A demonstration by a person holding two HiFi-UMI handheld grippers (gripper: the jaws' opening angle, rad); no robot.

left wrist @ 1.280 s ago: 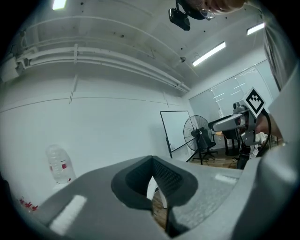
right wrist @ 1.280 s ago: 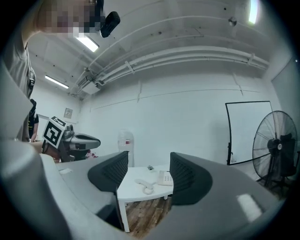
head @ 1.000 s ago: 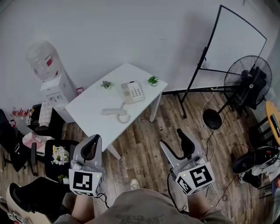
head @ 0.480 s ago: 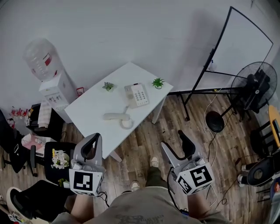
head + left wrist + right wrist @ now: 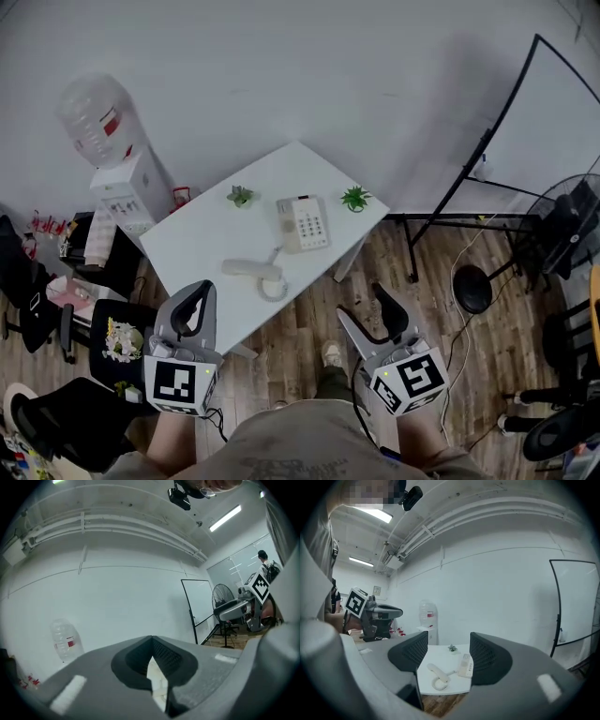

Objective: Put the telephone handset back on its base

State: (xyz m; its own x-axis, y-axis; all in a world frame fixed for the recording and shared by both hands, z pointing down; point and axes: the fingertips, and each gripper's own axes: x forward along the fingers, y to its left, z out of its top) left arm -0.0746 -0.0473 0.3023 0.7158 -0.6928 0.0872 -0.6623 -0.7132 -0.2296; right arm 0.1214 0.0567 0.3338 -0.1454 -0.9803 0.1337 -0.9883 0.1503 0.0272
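Right gripper (image 5: pixel 366 307) is spread and empty, left gripper (image 5: pixel 197 291) pressed together, both on the near side of the white surface (image 5: pixel 202 230). Beyond them the handset (image 5: pixel 249 269) lies off its base (image 5: pixel 306 223), at that base's near left, long axis running left to right. It looks nearer the left gripper, yet the right gripper's open jaws frame it.

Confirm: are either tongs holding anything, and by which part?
Nothing held. Left tongs shut and empty, right tongs open and empty; the handset lies on the table, untouched.
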